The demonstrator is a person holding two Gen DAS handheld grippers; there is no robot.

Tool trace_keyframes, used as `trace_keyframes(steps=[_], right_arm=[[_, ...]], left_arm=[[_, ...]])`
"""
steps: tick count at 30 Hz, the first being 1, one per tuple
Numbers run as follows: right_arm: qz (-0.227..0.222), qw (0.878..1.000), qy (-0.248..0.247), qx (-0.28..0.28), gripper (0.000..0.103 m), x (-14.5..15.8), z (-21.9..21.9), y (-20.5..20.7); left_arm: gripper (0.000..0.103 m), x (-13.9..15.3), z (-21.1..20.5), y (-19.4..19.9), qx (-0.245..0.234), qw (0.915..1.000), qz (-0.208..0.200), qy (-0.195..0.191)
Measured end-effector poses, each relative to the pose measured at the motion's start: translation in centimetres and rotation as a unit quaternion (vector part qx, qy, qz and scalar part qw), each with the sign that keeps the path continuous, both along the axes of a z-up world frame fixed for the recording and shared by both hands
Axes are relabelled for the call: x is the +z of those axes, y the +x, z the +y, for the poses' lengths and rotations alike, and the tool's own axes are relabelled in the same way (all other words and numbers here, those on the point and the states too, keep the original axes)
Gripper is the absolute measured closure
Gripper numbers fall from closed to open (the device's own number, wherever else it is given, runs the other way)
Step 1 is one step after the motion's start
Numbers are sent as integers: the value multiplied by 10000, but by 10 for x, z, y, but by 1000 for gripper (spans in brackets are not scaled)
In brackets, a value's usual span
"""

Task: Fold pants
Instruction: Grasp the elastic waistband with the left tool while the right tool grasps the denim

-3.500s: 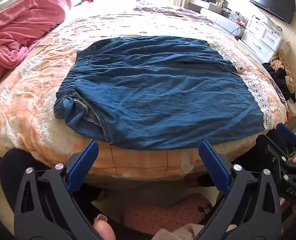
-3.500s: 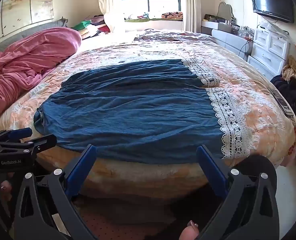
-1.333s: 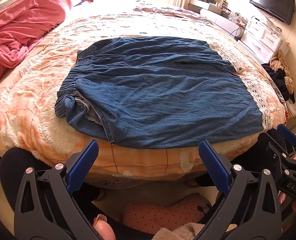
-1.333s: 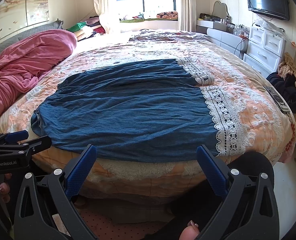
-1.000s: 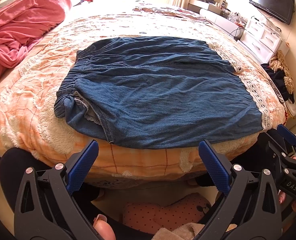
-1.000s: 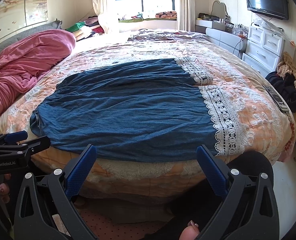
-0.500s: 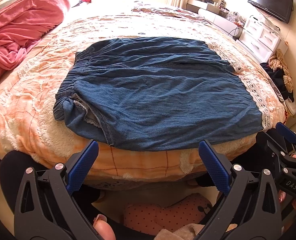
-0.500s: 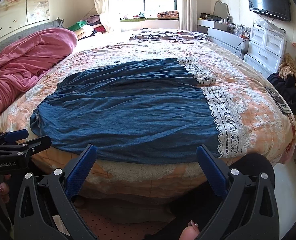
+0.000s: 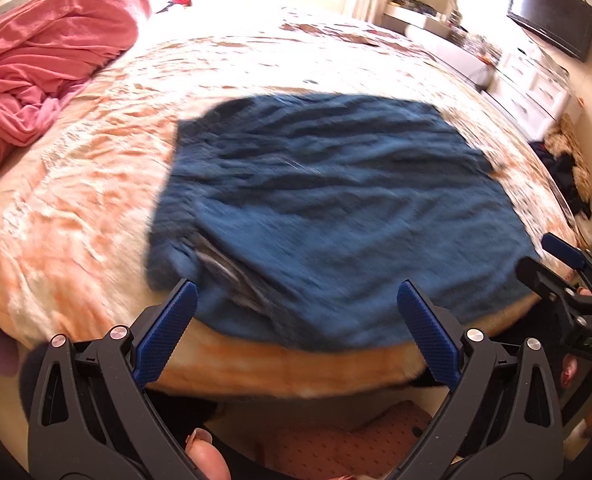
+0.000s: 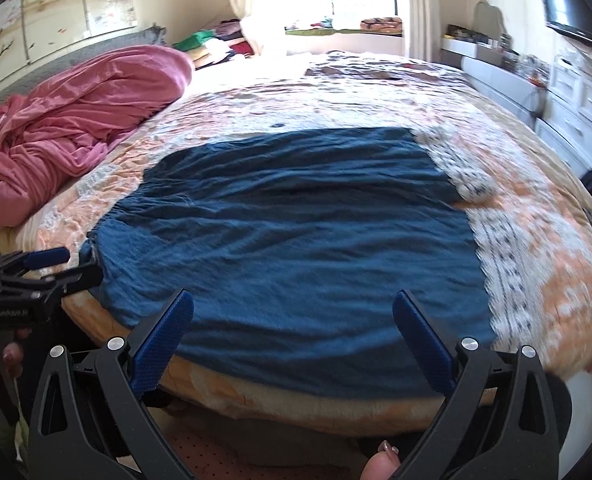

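Observation:
Dark blue denim pants point(image 9: 328, 208) lie spread flat on the bed point(image 9: 75, 208), waistband to the left and white lace hems point(image 10: 512, 264) to the right. My left gripper point(image 9: 296, 320) is open and empty, just short of the near edge by the waistband corner. My right gripper point(image 10: 291, 328) is open and empty, over the pants' near edge. The right gripper also shows at the right edge of the left wrist view point(image 9: 572, 280); the left gripper shows at the left of the right wrist view point(image 10: 35, 276). Both views are blurred.
A crumpled pink blanket point(image 10: 83, 116) lies at the bed's far left. White drawers point(image 10: 580, 112) and a wall TV point(image 9: 552, 32) stand at the right, with clothes piled on the floor point(image 9: 568, 160). The bed's front edge point(image 10: 296, 400) is directly below the grippers.
Both grippers have moved forward and upward toward the pants' near edge; the pants now fill more of each view. Both stay open. The pants have not moved.

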State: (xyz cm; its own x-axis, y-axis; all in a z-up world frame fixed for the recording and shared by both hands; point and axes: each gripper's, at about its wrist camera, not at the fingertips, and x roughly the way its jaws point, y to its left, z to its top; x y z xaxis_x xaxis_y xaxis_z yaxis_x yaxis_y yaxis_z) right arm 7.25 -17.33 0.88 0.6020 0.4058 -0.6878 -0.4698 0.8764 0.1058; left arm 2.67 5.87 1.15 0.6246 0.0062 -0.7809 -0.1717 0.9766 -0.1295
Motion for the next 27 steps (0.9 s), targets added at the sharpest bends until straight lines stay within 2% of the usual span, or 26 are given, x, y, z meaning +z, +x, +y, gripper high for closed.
trace_keyframes(steps=[5,8,12,21,23,25,27], right_arm=[[162,9983,261,499,4,11,24,38],[158,9973,175,694,4,15,41,60],[388,9946,118,956,4,17,61,89],[456,9880,-163,1465,4,20,109,149],[637,9841,-140,1651,4,17,120,170],[751,9792,-293,1861,4,12,132,188],[798,9753,-448,2009,4,8,144,200]], left_arm=[[9,3,46,24,328,9995,8,37],[9,6,69,39,418,9991,15,88],[9,6,96,69,425,9990,91,94],[9,-14,121,154,-342,9983,435,172],[13,-22,124,164,-472,9973,514,249],[27,-30,132,175,-434,9970,535,360],[31,-40,141,183,-433,9970,563,296]])
